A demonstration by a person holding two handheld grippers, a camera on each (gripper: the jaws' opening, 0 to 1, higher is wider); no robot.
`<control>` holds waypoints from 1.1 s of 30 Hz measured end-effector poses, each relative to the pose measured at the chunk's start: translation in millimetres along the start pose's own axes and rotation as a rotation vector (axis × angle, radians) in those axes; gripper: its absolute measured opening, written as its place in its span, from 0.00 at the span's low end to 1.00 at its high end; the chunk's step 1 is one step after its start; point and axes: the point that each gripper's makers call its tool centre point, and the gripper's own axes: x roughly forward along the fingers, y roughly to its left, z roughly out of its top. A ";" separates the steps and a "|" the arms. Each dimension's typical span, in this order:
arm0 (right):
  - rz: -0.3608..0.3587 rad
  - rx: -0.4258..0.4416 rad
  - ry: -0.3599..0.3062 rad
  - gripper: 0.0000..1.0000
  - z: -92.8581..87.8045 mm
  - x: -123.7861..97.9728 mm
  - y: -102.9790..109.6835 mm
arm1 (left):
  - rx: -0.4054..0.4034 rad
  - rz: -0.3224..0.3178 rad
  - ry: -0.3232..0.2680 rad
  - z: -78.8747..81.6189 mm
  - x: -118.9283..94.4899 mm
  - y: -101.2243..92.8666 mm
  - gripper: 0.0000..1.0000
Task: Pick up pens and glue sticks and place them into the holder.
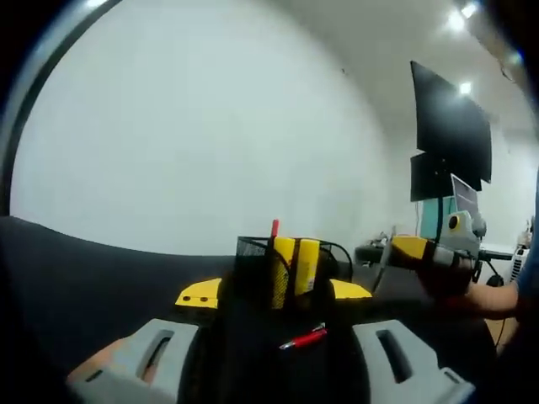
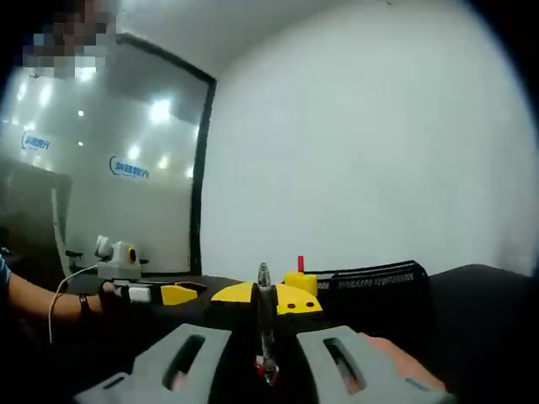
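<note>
The black mesh holder (image 1: 290,273) stood on the dark surface (image 1: 93,278), with two yellow glue sticks (image 1: 296,265) and a red-tipped pen (image 1: 274,228) already upright inside it. A red pen (image 1: 305,338) lay on the surface just in front of the holder, between the left gripper (image 1: 278,358) jaws, which were spread wide and held nothing. In the right gripper view, the right gripper (image 2: 266,358) had its jaws closed on a slim pen (image 2: 265,324) (dark-bodied, with a red end near the camera), pointing away toward the holder (image 2: 370,290). The other gripper (image 2: 156,293) sat off to the left there, a person's hand (image 2: 105,299) around it, a cable trailing from the wrist.
</note>
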 end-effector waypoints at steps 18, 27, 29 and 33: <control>0.030 0.212 -0.025 0.04 72.0 1.6 -27.3 | -0.022 -0.023 -0.035 9.3 -4.4 -5.1 0.43; 0.038 0.125 -0.045 0.04 105.9 22.4 -33.3 | -0.054 -0.067 -0.020 5.8 -2.8 -11.7 0.42; 0.040 0.117 -0.045 0.04 108.1 28.2 -34.2 | -0.056 -0.068 -0.021 5.7 -2.9 -11.9 0.42; 0.045 0.124 -0.048 0.04 111.9 38.1 -35.7 | -0.053 -0.073 -0.011 3.7 -2.6 -12.7 0.42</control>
